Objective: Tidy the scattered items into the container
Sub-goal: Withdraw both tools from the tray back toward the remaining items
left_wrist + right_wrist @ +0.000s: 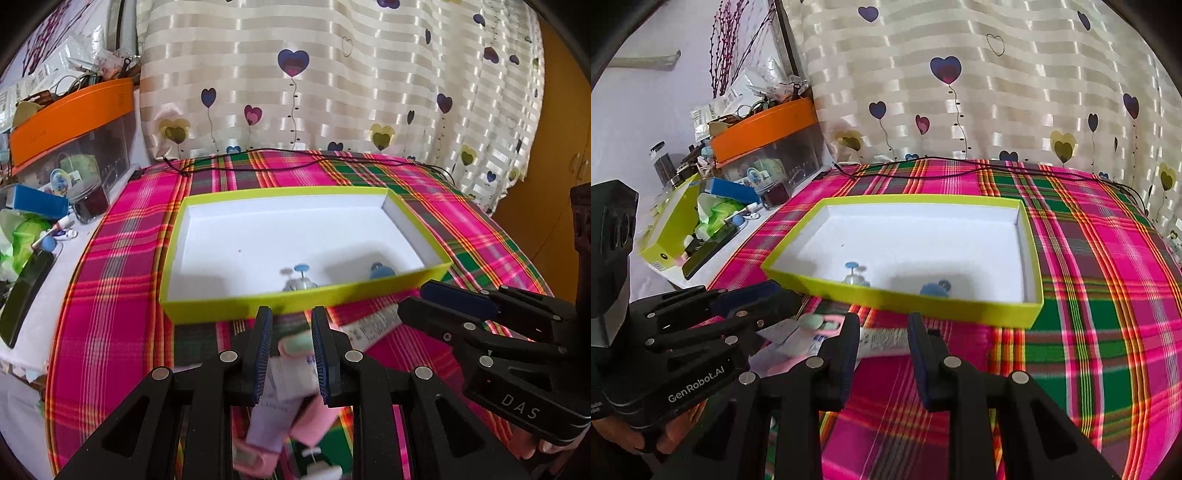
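Note:
The yellow-green box (306, 302) with a white inside lies on the plaid cloth just beyond both grippers. Two small blue-topped items (301, 275) (380, 273) rest near its front wall. My left gripper (290, 314) is shut on a white tube with a mint cap (295, 365), cap pointing at the box. Under it on the cloth lie a lavender tube (273, 421) and a pink tube (314, 421). My right gripper (882, 319) is shut on a white printed tube (882, 338), which lies crosswise between its pads. In the right wrist view the box (923, 302) is straight ahead.
An orange-lidded clear bin (74, 114) and loose clutter crowd the left side, off the cloth. A second green box (665, 236) full of things stands there too. A black cable (295, 155) runs along the cloth's far edge under the heart-print curtain.

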`<state>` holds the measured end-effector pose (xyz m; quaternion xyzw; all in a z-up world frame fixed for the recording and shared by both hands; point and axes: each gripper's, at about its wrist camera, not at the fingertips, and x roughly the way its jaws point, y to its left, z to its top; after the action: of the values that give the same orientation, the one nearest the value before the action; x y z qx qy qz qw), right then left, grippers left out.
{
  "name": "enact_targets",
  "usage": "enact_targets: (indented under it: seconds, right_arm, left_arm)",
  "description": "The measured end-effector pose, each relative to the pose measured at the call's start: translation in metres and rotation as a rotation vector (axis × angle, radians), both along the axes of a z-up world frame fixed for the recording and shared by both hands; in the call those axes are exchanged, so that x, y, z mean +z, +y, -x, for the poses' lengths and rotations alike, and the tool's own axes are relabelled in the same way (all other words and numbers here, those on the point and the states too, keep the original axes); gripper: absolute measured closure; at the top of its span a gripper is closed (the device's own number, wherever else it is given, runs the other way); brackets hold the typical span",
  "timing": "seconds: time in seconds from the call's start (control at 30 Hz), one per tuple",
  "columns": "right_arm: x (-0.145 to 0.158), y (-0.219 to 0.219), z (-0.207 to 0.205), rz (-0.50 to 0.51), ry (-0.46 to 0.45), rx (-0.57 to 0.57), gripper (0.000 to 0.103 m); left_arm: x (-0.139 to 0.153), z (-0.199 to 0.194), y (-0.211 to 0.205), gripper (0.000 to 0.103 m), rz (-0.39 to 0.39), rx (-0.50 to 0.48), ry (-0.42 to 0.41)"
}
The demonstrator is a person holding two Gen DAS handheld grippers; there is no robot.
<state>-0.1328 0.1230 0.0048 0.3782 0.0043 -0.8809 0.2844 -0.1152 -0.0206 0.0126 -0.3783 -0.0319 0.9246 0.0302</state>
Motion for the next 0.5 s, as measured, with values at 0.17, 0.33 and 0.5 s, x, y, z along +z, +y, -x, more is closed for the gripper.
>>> enact_targets:
  seconds: [0.17,0.33,0.5]
  right_arm:
    - [-0.002,0.001,-0.014,0.002,-0.005,0.006,0.075]
    - [-0.001,0.000,-0.029,0.006,-0.001,0.016,0.074]
    - [0.000,0.001,-0.043,0.012,0.001,0.022,0.073]
  left_arm:
    - [-0.001,-0.017,0.006,0.081,0.008,-0.011,0.000]
    - [0.000,-0.032,0.008,0.081,0.013,-0.006,-0.003]
    - [0.001,-0.047,0.007,0.081,0.018,0.006,0.000]
